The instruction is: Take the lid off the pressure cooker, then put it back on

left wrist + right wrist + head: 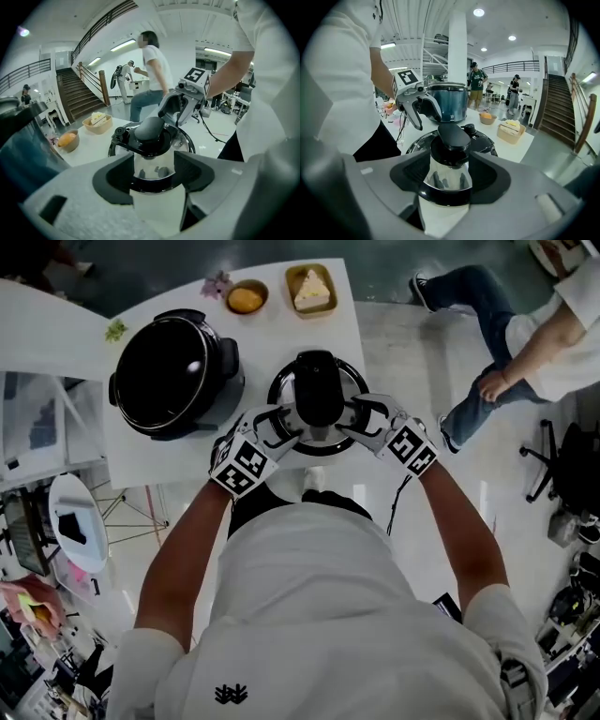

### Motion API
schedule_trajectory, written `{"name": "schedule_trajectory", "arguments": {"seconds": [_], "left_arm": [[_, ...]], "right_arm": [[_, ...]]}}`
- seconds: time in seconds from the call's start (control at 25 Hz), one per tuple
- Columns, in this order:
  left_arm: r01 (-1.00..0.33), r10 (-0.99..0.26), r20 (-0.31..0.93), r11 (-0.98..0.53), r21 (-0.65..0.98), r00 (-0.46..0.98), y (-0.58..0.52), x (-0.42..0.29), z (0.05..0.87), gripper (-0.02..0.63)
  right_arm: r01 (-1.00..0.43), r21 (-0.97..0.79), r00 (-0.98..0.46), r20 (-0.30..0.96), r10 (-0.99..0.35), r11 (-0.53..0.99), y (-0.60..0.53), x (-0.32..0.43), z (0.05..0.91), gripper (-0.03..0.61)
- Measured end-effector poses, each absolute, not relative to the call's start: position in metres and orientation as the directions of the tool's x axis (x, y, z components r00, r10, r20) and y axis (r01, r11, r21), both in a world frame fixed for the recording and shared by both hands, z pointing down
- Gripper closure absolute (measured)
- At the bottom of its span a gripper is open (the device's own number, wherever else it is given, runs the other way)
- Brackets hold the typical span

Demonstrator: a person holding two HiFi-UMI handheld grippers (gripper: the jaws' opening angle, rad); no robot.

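Lid [317, 390] between left hand-held gripper [281, 429] and right hand-held gripper [352, 424], jaws apart; open pot [173, 376] alongside, food bowls [246, 298] [311, 289] beyond.

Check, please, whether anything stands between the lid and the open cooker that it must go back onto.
Nothing visible does. Only bare table lies between the lid and the open cooker to its left in the head view. The bowl and cake tray stand at the far edge, clear of that path.
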State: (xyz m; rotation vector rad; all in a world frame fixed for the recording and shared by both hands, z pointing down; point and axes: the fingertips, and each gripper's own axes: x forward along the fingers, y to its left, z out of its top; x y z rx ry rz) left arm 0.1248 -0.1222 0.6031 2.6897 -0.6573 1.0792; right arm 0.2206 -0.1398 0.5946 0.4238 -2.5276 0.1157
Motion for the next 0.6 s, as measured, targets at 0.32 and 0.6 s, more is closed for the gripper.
{"name": "schedule_trajectory", "arguments": {"seconds": [0.32,0.6], "left_arm": [[-0.463,-0.340,0.682,-0.886,-0.003,0.647,-0.1133,0.1261,0.5975,0.342],[-0.476,-0.347,0.675,-0.880,0.007,0.651,-0.1156,0.1271,0.6006,0.341]], "right_arm": [[-0.336,0.011,-0.781,0.556,-0.285,0.942,-0.1306,0.2244,0.5904,0.311],[-0.357,0.007,-0.780,0.547,-0.303,0.934,-0.1321,0.2272,0.5911,0.313]]}}
